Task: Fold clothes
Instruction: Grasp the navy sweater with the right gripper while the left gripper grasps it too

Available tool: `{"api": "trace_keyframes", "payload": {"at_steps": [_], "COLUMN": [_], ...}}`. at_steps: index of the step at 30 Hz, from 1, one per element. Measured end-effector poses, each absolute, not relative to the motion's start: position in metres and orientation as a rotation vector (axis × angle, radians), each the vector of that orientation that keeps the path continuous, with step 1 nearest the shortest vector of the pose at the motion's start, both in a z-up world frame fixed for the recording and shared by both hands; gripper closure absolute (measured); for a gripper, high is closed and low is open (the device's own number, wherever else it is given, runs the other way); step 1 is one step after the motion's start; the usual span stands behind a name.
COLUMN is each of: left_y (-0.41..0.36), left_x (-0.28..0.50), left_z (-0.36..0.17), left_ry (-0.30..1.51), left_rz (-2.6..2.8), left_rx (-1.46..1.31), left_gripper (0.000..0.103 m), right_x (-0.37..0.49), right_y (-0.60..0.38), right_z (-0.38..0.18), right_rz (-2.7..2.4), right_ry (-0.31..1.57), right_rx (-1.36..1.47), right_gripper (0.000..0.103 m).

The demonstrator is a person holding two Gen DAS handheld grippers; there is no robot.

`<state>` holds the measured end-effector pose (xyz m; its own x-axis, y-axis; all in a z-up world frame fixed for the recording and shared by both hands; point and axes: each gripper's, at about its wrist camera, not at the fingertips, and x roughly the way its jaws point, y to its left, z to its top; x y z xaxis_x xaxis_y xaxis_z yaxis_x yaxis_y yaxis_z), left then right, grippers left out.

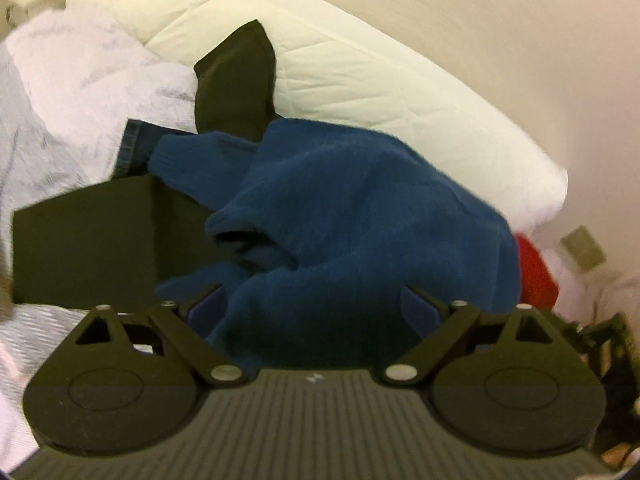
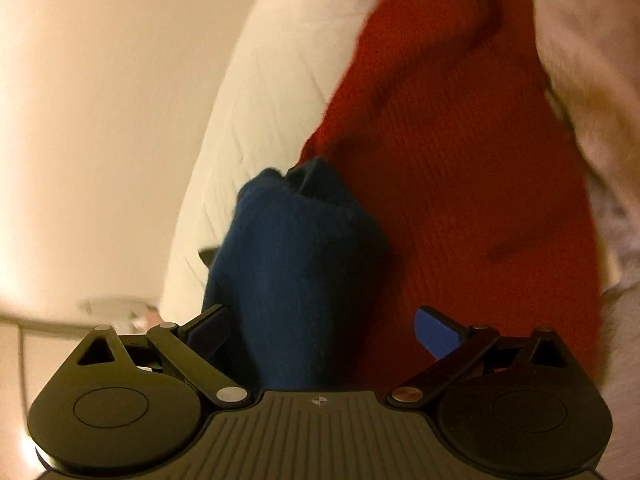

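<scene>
A blue knit sweater (image 1: 360, 208) lies bunched on the bed, its cuffed sleeves pointing left. My left gripper (image 1: 312, 304) is open, its jaws wide apart around the sweater's near edge. In the right wrist view a fold of the same blue sweater (image 2: 292, 264) rises between the open jaws of my right gripper (image 2: 324, 328). Neither gripper pinches the cloth. A red knit garment (image 2: 452, 160) lies just behind and right of the blue one; it also shows in the left wrist view (image 1: 536, 272).
A dark folded garment (image 1: 92, 240) and denim (image 1: 132, 148) lie left of the sweater. A dark cloth piece (image 1: 236, 84) stands behind. White quilted pillow (image 1: 360, 72) and rumpled white bedding (image 1: 80, 88) fill the back. A cream wall (image 2: 100, 120) is at left.
</scene>
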<state>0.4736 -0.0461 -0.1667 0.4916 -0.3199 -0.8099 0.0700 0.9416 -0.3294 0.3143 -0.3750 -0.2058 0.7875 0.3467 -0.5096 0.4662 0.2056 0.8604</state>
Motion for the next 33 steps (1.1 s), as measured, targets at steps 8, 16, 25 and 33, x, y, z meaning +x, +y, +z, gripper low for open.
{"api": "trace_keyframes", "payload": {"at_steps": [8, 16, 25, 33], "left_y": [-0.029, -0.018, 0.014, 0.079], "left_x": [0.508, 0.499, 0.435, 0.332], "left_z": [-0.215, -0.234, -0.171, -0.103], "left_ry": [1.106, 1.076, 0.842, 0.607], "left_rz": [-0.199, -0.352, -0.375, -0.288], "left_rx": [-0.638, -0.837, -0.740, -0.793], "left_gripper": [0.012, 0.089, 0.100, 0.101], "right_x": [0.332, 0.329, 0.303, 0.255], "right_y": [-0.389, -0.400, -0.397, -0.356], "right_z": [-0.224, -0.196, -0.079, 0.034], "right_rz": [-0.106, -0.077, 0.112, 0.439], "right_ry": [0.710, 0.731, 0.575, 0.444], "right_rx": [1.508, 1.334, 0.920, 0.776], "right_gripper": [0.001, 0.072, 0.095, 0.095]}}
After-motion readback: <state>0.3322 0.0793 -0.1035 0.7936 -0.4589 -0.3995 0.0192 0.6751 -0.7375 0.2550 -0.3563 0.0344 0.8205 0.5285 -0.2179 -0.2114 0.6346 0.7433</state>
